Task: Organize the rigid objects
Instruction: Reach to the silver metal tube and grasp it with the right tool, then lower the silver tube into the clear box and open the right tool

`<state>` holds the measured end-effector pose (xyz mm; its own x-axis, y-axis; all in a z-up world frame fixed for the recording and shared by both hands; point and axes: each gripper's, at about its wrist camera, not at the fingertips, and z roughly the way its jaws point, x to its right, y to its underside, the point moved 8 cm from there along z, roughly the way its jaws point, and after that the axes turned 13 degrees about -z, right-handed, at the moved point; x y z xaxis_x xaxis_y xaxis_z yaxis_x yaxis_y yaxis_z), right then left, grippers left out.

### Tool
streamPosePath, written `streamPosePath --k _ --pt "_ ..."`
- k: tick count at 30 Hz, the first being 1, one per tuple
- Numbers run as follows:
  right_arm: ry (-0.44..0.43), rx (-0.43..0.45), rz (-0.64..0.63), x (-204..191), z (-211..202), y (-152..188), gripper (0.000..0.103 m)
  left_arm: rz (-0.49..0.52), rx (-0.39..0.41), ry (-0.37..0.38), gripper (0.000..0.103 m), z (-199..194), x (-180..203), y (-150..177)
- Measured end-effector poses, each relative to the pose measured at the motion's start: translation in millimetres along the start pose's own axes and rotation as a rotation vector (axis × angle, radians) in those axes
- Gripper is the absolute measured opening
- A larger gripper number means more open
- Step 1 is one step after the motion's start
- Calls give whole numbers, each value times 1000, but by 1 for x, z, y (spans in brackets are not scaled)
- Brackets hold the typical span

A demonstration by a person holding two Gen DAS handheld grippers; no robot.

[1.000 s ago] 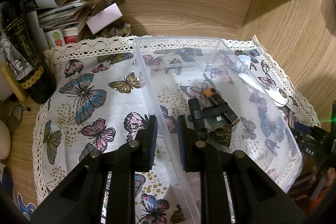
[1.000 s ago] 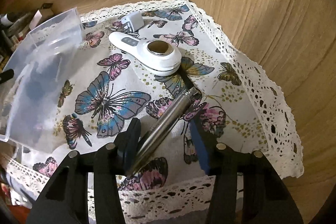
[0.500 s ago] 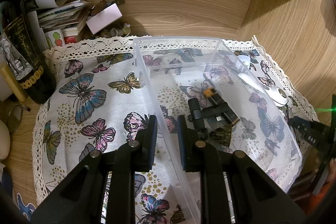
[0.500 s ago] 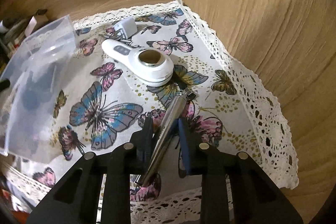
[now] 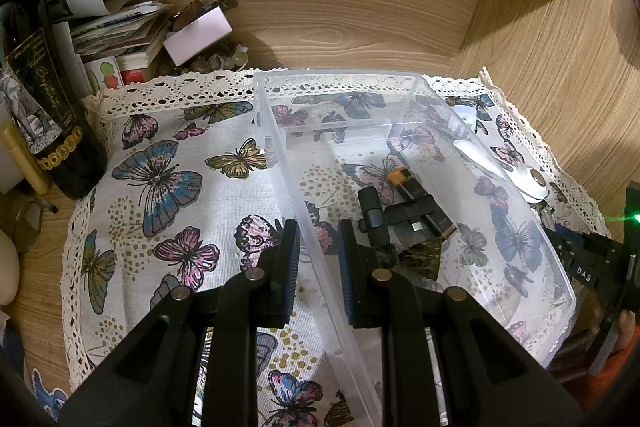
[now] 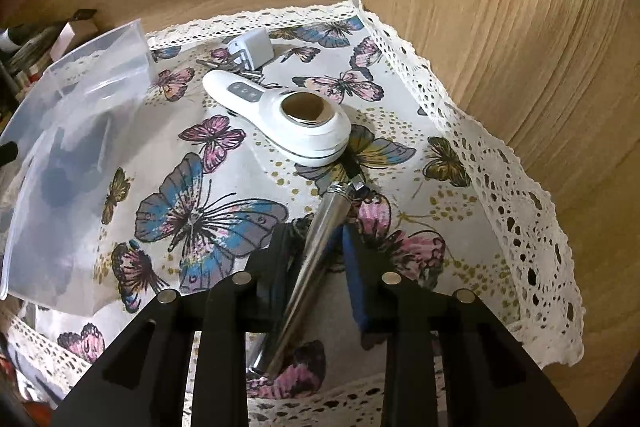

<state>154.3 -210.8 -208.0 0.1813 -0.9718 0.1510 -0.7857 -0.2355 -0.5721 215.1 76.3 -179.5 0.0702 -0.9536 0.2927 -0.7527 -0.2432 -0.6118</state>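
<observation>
Metal tool being clamped, bin partly filled

Right gripper closing on chrome tool at lower centre; left gripper clamped on clear bin wall; battery, black clip inside; white handheld device, charger left out.

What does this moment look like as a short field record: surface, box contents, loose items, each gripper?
surface: butterfly cloth with lace edge, in a wooden corner
box: clear bin on the cloth
in box: battery and black parts
loose: white device, white plug, both on the cloth
left gripper: shut on the bin's left wall
right gripper: closing, fingers astride the metal rod, which lies on the cloth
</observation>
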Motion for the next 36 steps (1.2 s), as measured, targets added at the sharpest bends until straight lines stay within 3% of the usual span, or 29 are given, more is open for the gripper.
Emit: streamPosePath --k 2,11,27,36 --pt "-18 10 6 -3 -2 -1 14 0 0 -1 18 0 0 0" --pt "-61 132 -10 -19 -35 -31 14 -1 -1 -1 18 0 0 0" --pt "-174 389 -163 -75 -89 -128 14 0 -1 -1 18 0 0 0" --pt "-237 349 -301 -128 -67 -145 14 1 -1 -1 18 0 0 0"
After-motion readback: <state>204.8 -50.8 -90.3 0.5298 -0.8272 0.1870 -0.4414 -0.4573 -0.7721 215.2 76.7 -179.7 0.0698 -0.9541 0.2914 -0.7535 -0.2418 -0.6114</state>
